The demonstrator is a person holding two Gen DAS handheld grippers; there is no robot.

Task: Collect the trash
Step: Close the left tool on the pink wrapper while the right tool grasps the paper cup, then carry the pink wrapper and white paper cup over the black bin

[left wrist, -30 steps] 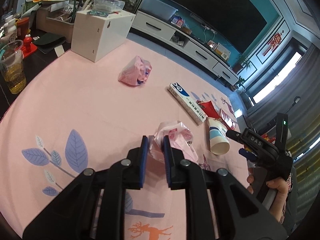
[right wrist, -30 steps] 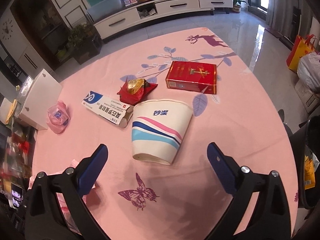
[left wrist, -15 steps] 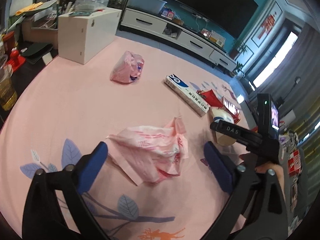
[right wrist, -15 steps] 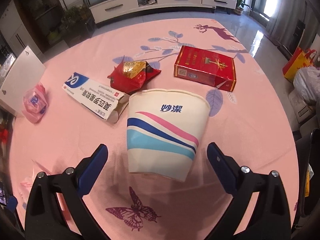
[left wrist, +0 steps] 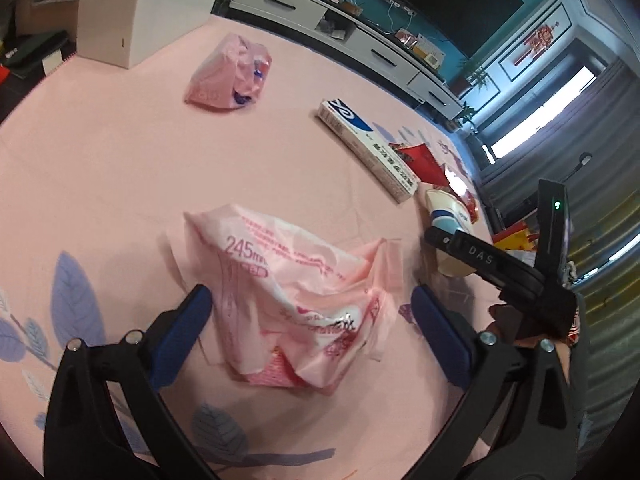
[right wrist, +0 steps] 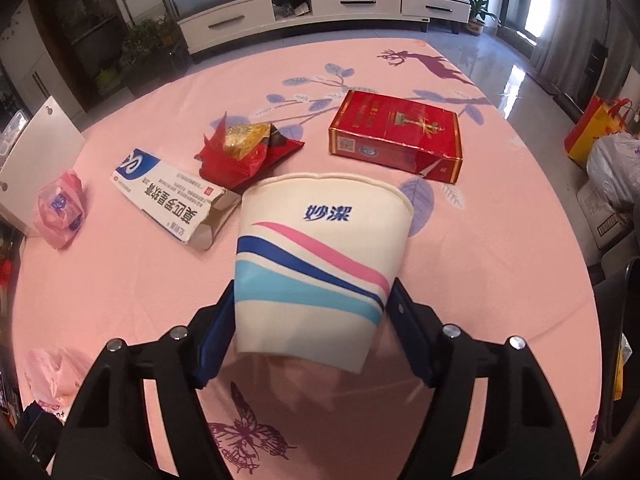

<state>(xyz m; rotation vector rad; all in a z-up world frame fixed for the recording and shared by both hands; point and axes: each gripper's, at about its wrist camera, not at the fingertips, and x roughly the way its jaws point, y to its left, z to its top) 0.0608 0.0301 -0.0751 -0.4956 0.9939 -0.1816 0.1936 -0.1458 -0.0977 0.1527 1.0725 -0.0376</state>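
Note:
A crumpled pink plastic wrapper [left wrist: 288, 272] lies on the pink tablecloth [left wrist: 100, 160]. My left gripper [left wrist: 308, 294] hangs just over it, jaws wide open, blue pads either side and clear of it. A white paper cup [right wrist: 320, 256] with blue and pink stripes lies on its side, base toward the camera. My right gripper [right wrist: 311, 296] straddles the cup's base with its jaws closing. The pads sit right at the cup's sides and the cup shows no dent. The left wrist view shows the right gripper [left wrist: 480, 260] over the cup [left wrist: 444, 216], with a hand [left wrist: 520, 320] holding it.
Beyond the cup lie a blue-and-white toothpaste box [right wrist: 168, 196], a red snack wrapper [right wrist: 244, 152] and a red carton [right wrist: 396, 136]. A small pink bag [right wrist: 60, 212] sits far left near a white box [left wrist: 132, 12]. Bags stand on the floor at right.
The left gripper opened and let go of the pink wrapper, then sank closer over it. The right gripper lowered onto the cup and its jaws came in from wide to the cup's sides.

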